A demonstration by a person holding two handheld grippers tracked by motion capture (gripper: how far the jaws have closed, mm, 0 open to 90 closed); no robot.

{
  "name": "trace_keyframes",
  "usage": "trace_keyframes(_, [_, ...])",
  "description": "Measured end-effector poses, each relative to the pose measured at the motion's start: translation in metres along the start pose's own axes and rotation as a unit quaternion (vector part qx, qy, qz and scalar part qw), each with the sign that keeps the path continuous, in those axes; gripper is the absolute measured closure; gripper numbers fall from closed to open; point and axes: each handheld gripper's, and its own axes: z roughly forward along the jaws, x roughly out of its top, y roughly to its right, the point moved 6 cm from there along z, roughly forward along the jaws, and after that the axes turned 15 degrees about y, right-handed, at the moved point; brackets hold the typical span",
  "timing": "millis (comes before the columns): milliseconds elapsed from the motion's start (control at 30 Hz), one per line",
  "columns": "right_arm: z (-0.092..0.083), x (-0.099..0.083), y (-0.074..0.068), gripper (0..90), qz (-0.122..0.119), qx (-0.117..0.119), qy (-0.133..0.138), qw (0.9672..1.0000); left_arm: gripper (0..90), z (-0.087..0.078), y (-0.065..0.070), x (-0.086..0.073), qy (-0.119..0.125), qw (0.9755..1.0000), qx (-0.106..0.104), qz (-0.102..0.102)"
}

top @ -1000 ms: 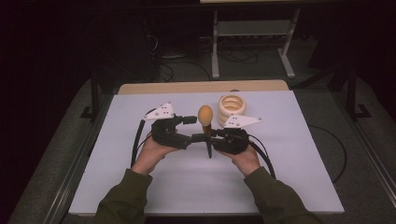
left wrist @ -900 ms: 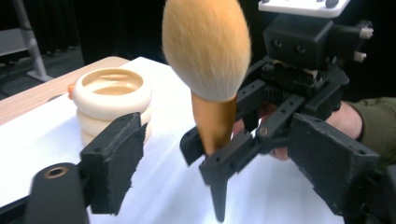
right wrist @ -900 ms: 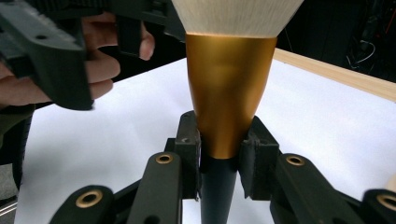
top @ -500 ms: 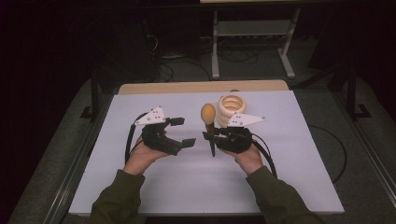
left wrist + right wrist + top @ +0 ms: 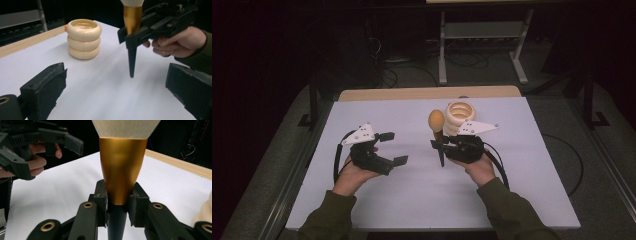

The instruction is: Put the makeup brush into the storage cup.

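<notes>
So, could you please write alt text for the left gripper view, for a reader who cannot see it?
The right hand-held gripper holds a makeup brush upright, its dark pointed handle just above the white table. A cream holder of three stacked rings stands behind at the left. The left hand-held gripper frames the bottom, jaws open with nothing between them.

My worktop (image 5: 412, 200) is covered in plain white, with a pale wooden strip along its far edge. The brush (image 5: 122, 170) carries three colours: a cream head with fine vertical ribbing, a shiny gold ferrule below it, and a black pointed handle. Near the far edge, the ringed holder (image 5: 83, 38) is a uniform cream, with a small orange spot showing behind its rim. My left gripper (image 5: 384, 150) and right gripper (image 5: 439, 145) have matte black jaws with brass-coloured rivets and light grey top plates. My sleeves (image 5: 324, 220) are olive green. The floor around is dark grey.
</notes>
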Motion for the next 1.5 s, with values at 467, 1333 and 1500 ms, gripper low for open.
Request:
trace_keyframes(467, [-0.004,0.004,0.004,70.8,0.001,-0.003,0.006,1.0000,2.9,-0.043,-0.011,-0.027,0.010,0.9988,0.047,-0.005])
trace_keyframes(1333, [-0.003,0.015,0.014,70.8,0.004,-0.009,0.014,0.9999,2.9,-0.099,-0.010,-0.056,0.044,0.9936,0.103,-0.012])
trace_keyframes(1500, [-0.001,0.020,0.022,70.8,0.007,-0.014,0.020,0.9997,2.9,-0.100,-0.012,-0.057,0.044,0.9935,0.104,-0.015])
